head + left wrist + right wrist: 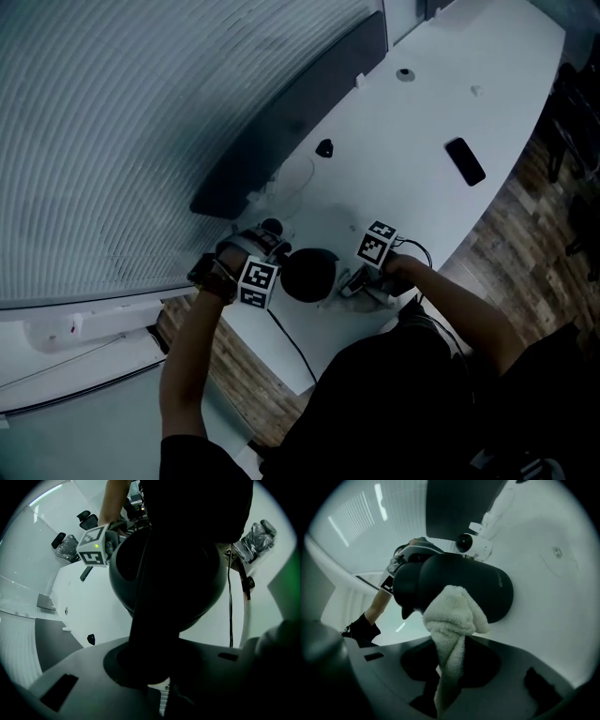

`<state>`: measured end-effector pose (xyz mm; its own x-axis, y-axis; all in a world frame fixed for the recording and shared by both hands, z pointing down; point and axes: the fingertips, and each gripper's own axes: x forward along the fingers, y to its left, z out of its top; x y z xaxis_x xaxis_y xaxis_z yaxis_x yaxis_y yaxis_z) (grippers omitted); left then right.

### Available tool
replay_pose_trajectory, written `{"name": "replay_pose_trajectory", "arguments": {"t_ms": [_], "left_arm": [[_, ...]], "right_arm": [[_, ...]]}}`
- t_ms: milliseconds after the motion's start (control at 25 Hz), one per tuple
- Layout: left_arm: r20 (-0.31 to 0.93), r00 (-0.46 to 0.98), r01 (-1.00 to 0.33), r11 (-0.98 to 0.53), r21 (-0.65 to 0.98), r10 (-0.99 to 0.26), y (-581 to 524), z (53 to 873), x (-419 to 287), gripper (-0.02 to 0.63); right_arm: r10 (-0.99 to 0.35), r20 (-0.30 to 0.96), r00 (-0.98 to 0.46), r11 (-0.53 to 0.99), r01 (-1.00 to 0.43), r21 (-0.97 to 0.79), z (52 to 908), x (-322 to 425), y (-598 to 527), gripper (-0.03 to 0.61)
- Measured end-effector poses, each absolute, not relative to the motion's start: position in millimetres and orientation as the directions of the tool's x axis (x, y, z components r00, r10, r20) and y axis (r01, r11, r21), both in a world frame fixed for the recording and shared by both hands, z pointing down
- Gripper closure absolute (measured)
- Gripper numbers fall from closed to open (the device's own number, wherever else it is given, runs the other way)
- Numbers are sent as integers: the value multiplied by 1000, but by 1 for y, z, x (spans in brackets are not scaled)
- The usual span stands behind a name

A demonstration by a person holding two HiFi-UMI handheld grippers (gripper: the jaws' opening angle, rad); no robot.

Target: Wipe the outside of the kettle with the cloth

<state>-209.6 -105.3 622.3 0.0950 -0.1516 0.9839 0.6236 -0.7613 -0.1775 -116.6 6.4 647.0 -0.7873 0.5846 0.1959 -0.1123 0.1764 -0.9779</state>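
Kettle [307, 274]: black, on the white table [422, 103], between my grippers.
Left gripper [265, 251]: I have it clamped on the kettle's handle from above.
Right gripper [352, 281]: I pinch the cloth [452, 616] against the kettle's side.

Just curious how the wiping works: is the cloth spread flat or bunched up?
Bunched. The cloth is gathered into a wad pinched by the right gripper, its puffy end at the kettle.

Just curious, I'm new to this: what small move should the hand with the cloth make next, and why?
Probably slide the cloth across the side of the kettle. The right gripper is shut on the cloth, which seems to rest against it, and the left gripper holds the handle.
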Motion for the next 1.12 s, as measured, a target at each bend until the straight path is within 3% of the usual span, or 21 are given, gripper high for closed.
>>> {"name": "replay_pose_trajectory", "arguments": {"t_ms": [400,680,920,1120], "left_arm": [[979,125,834,-517,-192,-162,-104,619,-176,532],[978,140,922,-340,-187,-157,-106,616,-156,532],[983,120,984,-115,-136,-141,-100,611,-129,532],[991,70,997,-29,-74,-116,-97,616,-116,534]], "right_arm": [[585,301,-753,105,-298,-949,730,-116,37,480],[525,144,-839,159,-70,-985,632,-82,38,480],[621,210,-755,302,-17,-953,567,-85,17,480],[709,192,-679,265,5,-964,580,-86,14,480]]}}
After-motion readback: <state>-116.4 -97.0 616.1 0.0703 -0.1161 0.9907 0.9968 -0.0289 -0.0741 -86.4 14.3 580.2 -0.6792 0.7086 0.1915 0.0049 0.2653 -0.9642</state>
